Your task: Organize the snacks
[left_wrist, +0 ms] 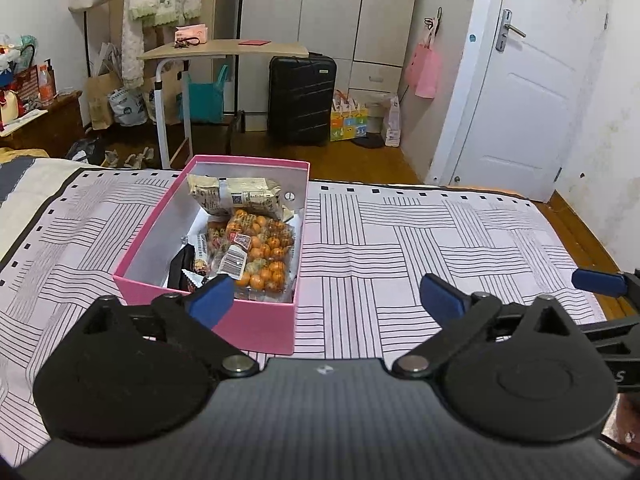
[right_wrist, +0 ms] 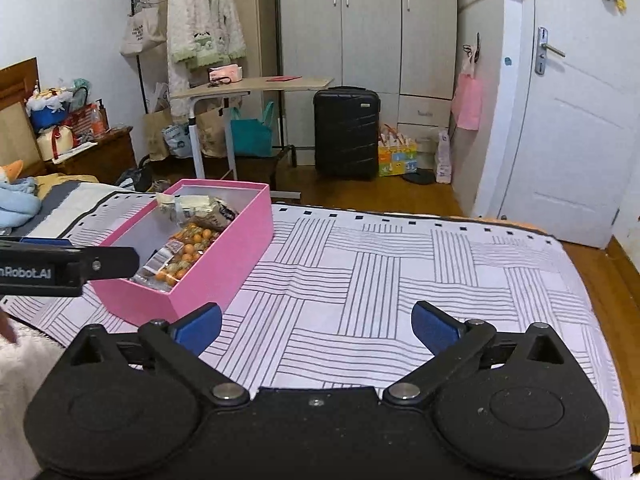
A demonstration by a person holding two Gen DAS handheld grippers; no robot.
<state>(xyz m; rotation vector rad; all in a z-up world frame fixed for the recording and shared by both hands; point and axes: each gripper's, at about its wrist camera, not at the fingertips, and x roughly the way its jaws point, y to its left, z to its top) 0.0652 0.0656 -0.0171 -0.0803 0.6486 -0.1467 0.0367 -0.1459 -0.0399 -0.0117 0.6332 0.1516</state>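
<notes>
A pink box (left_wrist: pixel 256 326) (right_wrist: pixel 224 264) sits on the bed, filled with snacks: a clear bag of orange round snacks (left_wrist: pixel 262 248) (right_wrist: pixel 188 248), beige packets (left_wrist: pixel 236 196) (right_wrist: pixel 200 206) at the far end and a dark wrapper (left_wrist: pixel 180 268) at the near end. My left gripper (left_wrist: pixel 326 298) hovers at the box's near right corner, open, nothing between its blue pads. My right gripper (right_wrist: pixel 316 328) stands open over bare cover to the right of the box, empty. The right gripper's blue pad (left_wrist: pixel 598 282) shows at the left wrist view's right edge.
The bed cover (right_wrist: pixel 400 272) has a pink and black line pattern. Beyond the bed's foot are a wooden floor, a black suitcase (left_wrist: pixel 300 100), a small white-legged table (left_wrist: pixel 224 50), wardrobes and a white door (left_wrist: pixel 532 92). The left gripper's body (right_wrist: pixel 60 266) juts in at the right wrist view's left edge.
</notes>
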